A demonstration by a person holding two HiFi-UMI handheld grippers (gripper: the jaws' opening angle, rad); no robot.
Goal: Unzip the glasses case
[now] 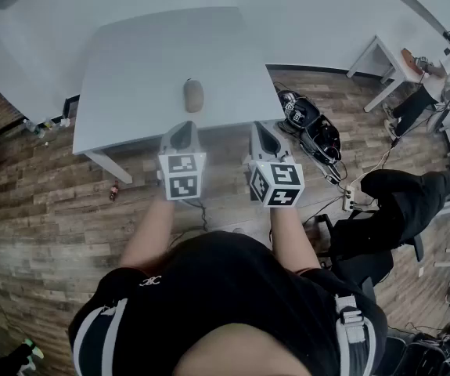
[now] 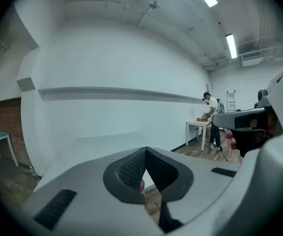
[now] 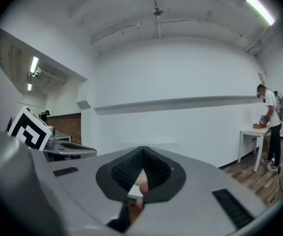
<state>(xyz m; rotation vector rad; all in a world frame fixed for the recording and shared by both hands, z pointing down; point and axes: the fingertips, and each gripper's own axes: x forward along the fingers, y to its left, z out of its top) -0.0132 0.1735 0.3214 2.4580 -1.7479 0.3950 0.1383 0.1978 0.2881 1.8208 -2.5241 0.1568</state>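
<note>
Your left tongs (image 1: 183, 136) and right tongs (image 1: 266, 138) both pressed together, empty; glasses case (image 1: 194, 95) ahead on tabletop (image 1: 131, 69), lengthwise away from you, nearer left.

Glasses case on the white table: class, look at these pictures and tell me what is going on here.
A person holds a gripper in each hand at the near edge of the white table. The left gripper and right gripper are both shut and empty, side by side, short of the glasses case, which lies alone on the table, untouched. Unzipping has not begun. Another person works at a far table.
</note>
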